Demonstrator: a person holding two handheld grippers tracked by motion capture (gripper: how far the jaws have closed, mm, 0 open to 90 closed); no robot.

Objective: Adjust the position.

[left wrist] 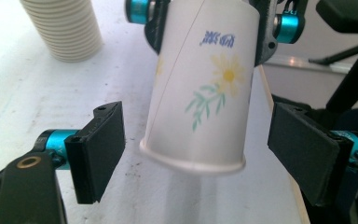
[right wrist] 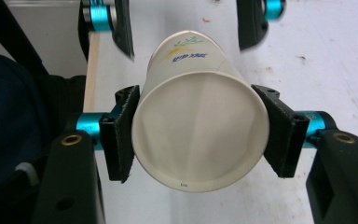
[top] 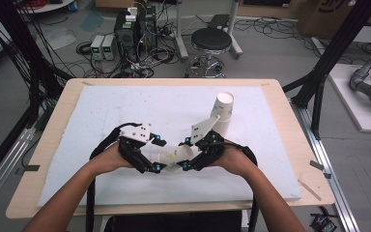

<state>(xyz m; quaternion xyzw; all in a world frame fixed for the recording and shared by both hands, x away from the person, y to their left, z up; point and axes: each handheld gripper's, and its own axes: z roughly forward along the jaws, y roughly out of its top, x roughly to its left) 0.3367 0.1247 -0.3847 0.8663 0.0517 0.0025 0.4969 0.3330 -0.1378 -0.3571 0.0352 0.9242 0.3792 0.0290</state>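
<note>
A white paper cup [top: 173, 154] with a yellow flower print lies level in the air between my two grippers, over the white mat. My right gripper [right wrist: 200, 135] is shut on the cup [right wrist: 200, 126] near its open mouth, one pad pressed on each side. In the left gripper view the cup [left wrist: 205, 93] points its base at the camera. My left gripper [left wrist: 200, 154] stands open around that end, and both pads are clear of the cup wall. In the high view the left gripper [top: 158, 154] and the right gripper [top: 187, 153] face each other near the front of the table.
A stack of paper cups [top: 223, 110] stands on the white mat [top: 125, 104] at the back right, also visible as the ribbed stack [left wrist: 65, 28]. The wooden table edge [top: 53, 145] frames the mat. A stool [top: 211, 41] and electronics sit beyond the far edge.
</note>
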